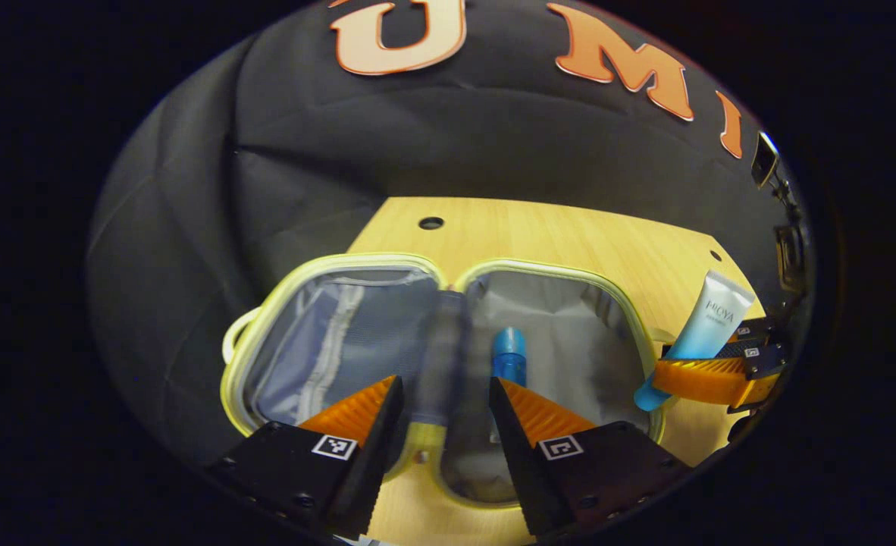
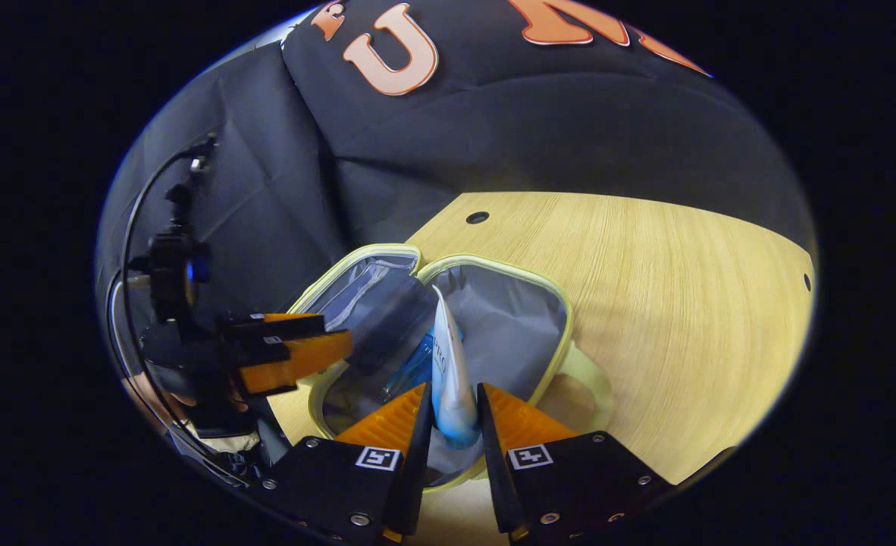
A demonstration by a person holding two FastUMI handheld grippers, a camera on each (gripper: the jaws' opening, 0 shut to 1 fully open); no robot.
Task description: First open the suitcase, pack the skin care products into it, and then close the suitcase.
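The right gripper pinches a white-to-blue tube near its blue cap end, both fingers pressed on it, above the open suitcase. The left gripper view shows that tube from the side, at the case's right rim. The left gripper has its fingers spread wide with nothing between them, over the suitcase, where a blue bottle lies inside on the grey lining. The case rests on a wooden table.

Light wooden table (round holes near edges), open suitcase lying flat
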